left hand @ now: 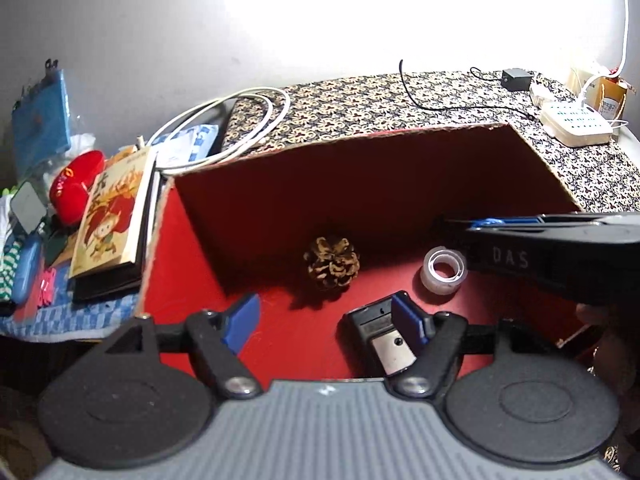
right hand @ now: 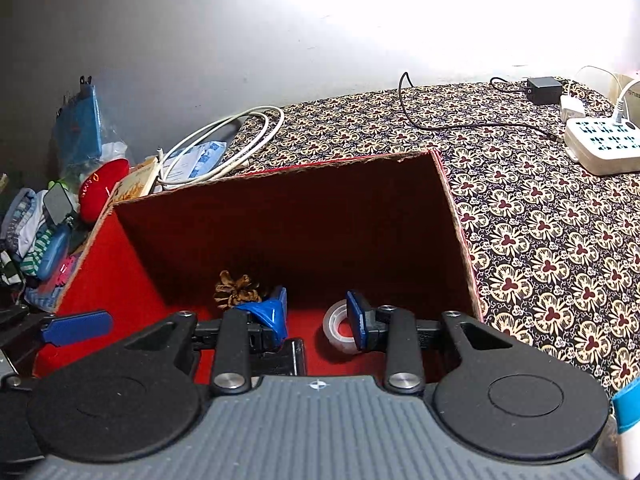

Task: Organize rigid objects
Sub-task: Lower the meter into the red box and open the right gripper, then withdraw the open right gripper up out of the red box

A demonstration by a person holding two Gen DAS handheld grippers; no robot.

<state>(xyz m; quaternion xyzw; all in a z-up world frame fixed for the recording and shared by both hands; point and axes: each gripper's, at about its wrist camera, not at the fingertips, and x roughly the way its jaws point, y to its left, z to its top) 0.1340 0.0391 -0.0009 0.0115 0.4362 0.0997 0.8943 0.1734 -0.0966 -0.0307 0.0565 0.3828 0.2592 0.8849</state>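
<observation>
Inside the red-lined cardboard box [left hand: 256, 240], a brown pine cone [left hand: 331, 263], a clear tape roll [left hand: 444, 275] and a black stapler [left hand: 380, 332] are resting; left gripper [left hand: 326, 322] fingers are standing wide and empty, right gripper [right hand: 318, 318] fingers narrow, empty.

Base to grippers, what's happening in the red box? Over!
Left gripper open, empty, black object beside one finger. Right gripper slightly open, empty. Pine cone, tape roll in red box. Nothing in the way.
</observation>
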